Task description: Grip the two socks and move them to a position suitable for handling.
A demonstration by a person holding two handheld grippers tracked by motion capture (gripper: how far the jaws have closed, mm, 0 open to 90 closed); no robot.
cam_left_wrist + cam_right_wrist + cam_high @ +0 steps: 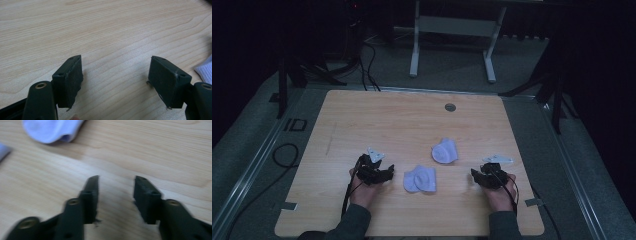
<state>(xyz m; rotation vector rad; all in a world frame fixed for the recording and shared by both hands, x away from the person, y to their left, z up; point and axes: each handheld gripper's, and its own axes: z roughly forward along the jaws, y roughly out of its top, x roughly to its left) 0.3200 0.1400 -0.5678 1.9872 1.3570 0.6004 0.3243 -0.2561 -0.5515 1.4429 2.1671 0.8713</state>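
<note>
Two pale white cloth bundles lie on the wooden table [362, 120]. The nearer bundle [420, 179] sits between my hands, and the farther bundle [445, 151] lies just behind it to the right. My left gripper [388, 173] rests left of the nearer bundle and points toward it. Its jaws stand wide over bare wood, the left gripper [116, 72] open, with a cloth edge [205, 69] at the right border. My right gripper [474, 175] sits right of the bundles. In its own view the right gripper [116, 181] is open with a narrower gap and nothing between the jaws; a cloth bundle [52, 128] lies ahead.
A round metal grommet [450, 107] sits near the table's far edge. Bits of tape [287, 205] mark the front corners. A cable [286, 155] loops on the floor at the left. A white desk frame [452, 30] stands beyond the table.
</note>
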